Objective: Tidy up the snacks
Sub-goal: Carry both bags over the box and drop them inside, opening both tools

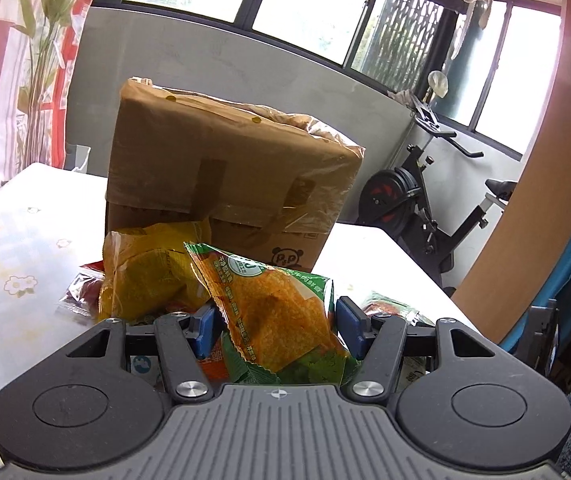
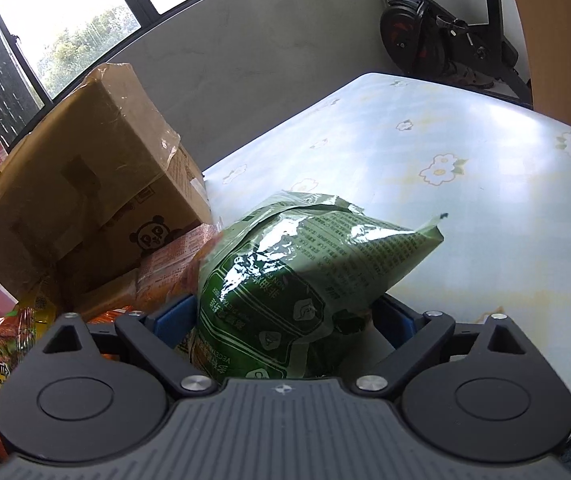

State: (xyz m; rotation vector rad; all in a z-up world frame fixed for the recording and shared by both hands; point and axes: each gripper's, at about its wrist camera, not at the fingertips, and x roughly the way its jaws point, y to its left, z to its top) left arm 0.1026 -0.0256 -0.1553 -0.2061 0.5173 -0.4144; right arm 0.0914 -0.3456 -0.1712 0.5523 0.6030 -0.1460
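1. Left gripper (image 1: 273, 326): jaws about half open, blue pads (image 1: 205, 328) closed against the sides of an orange-and-green chip bag (image 1: 269, 312). The bag appears held, lifted a little above the table (image 1: 25, 220), its long axis running away from the fingers towards the cardboard box (image 1: 229, 168).
2. Yellow bag (image 1: 145, 276): lying just left of the held chip bag, against the foot of the box; a red packet (image 1: 81, 288) beside it.
3. Right gripper (image 2: 285, 320): jaws wide, a puffy green bag (image 2: 297, 272) between them. The left pad (image 2: 173, 320) touches its side; contact on the right pad is in shadow, so a firm grip cannot be confirmed.
4. Green bag: resting on the table just right of the box (image 2: 85, 184), long axis pointing forward and rightwards from the fingers.
5. Judgement: each hand is nearest its own bag; the box is closer to the left one.
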